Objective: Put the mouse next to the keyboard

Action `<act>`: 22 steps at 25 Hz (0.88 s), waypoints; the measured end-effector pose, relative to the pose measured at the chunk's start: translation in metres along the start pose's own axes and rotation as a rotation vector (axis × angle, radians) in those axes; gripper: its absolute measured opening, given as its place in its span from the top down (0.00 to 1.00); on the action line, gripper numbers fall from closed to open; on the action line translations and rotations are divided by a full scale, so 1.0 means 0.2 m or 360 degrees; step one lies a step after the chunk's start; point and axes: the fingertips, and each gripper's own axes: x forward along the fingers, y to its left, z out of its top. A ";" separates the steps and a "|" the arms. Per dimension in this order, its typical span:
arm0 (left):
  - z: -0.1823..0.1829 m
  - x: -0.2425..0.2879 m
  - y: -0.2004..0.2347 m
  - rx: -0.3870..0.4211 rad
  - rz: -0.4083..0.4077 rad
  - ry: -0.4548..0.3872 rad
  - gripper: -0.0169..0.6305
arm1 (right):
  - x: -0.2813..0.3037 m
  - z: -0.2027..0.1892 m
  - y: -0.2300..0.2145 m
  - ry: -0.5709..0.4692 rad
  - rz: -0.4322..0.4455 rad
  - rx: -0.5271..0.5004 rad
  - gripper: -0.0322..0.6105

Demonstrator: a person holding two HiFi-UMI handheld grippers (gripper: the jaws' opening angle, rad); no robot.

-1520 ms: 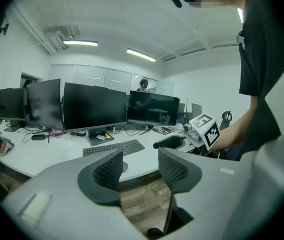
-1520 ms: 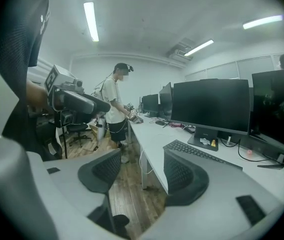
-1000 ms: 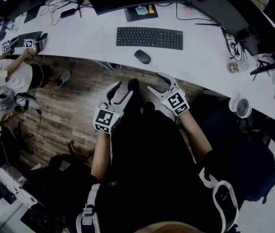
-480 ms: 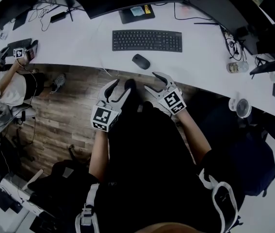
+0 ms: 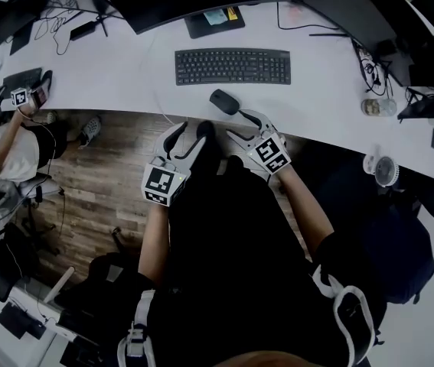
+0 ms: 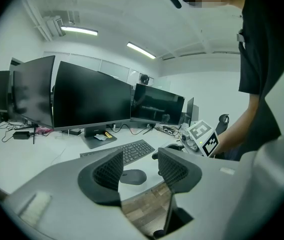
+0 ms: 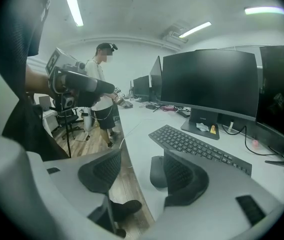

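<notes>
A dark mouse [image 5: 224, 102] lies on the white desk near its front edge, a little in front of the black keyboard [image 5: 233, 66]. My right gripper [image 5: 245, 126] is open just short of the mouse, at the desk edge; in the right gripper view the mouse [image 7: 157, 171] shows partly behind the right-hand jaw, with nothing between the pads. My left gripper [image 5: 186, 142] is open and empty over the wooden floor, left of the right one; through its jaws I see the mouse [image 6: 133, 176] and the keyboard [image 6: 124, 151].
Monitors on stands [image 5: 217, 20] line the back of the white desk [image 5: 125, 67]. Cables, a jar [image 5: 376, 107] and a small fan [image 5: 385, 170] sit along the right side. Another person [image 5: 2, 140] with grippers works at the far left.
My right gripper has moved forward and now sits just short of the mouse. The left gripper has stayed almost in place. The head view has shifted slightly.
</notes>
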 end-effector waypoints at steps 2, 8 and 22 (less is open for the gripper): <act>0.00 0.02 0.03 -0.0009 -0.0015 0.0010 0.64 | 0.04 -0.01 -0.02 0.0027 0.0001 0.0010 0.53; -0.02 0.09 0.11 -0.0012 -0.0085 0.0065 0.64 | 0.16 -0.02 -0.09 0.0084 -0.0021 0.0066 0.53; -0.02 0.21 0.28 -0.0001 -0.0179 0.0143 0.64 | 0.43 -0.17 -0.19 0.0268 -0.0024 0.0183 0.50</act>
